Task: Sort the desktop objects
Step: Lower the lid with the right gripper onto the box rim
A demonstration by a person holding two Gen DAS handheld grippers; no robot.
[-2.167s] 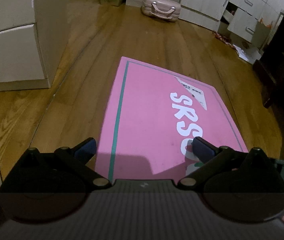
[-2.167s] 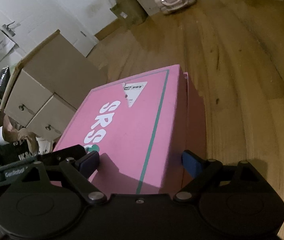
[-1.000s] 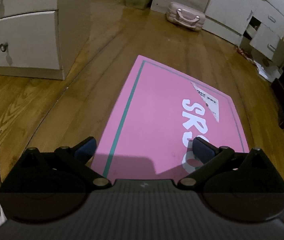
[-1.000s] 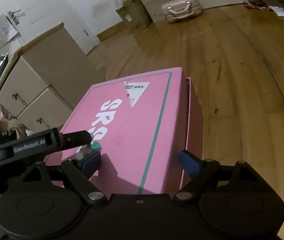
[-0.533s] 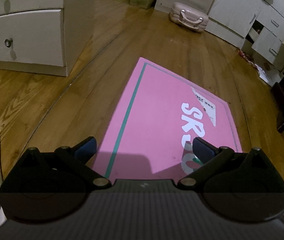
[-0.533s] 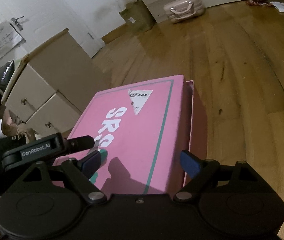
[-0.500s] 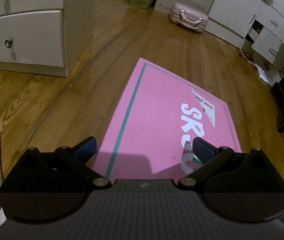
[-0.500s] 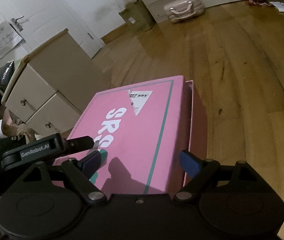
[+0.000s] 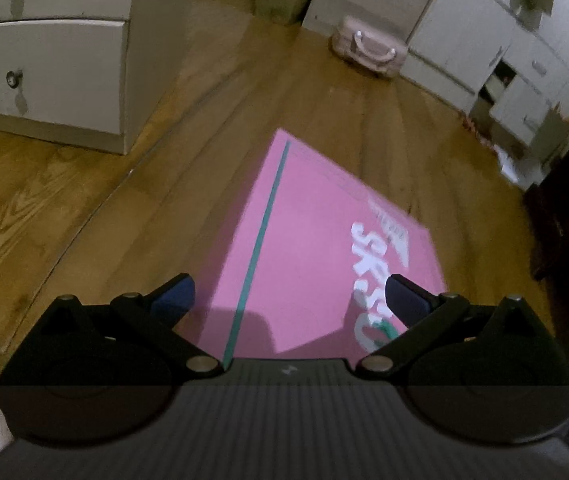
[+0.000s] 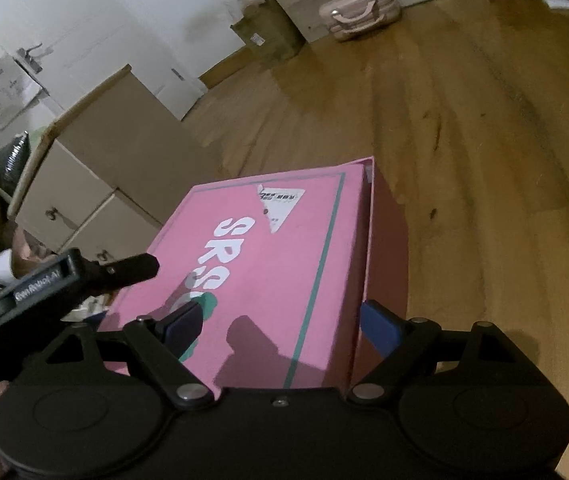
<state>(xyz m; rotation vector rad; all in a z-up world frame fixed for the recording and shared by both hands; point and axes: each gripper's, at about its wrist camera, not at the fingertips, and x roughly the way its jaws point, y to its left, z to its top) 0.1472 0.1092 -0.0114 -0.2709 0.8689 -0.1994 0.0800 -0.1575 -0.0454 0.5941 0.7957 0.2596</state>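
Both cameras rising since earlier frame; pink box (image 9: 316, 248) (image 10: 284, 256) appearing smaller, lying on wooden floor (image 9: 132, 208). Left hand-held gripper (image 9: 290, 298) and right hand-held gripper (image 10: 282, 322) hovering above, spread, grasping nothing.

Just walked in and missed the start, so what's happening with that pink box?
A person holds a two-finger gripper in each hand over a closed pink box on the wooden floor. The left gripper and the right gripper are both open, hovering above the lid's near end, gripping nothing. The lid is still on. A small pink suitcase sits by the far cabinets.
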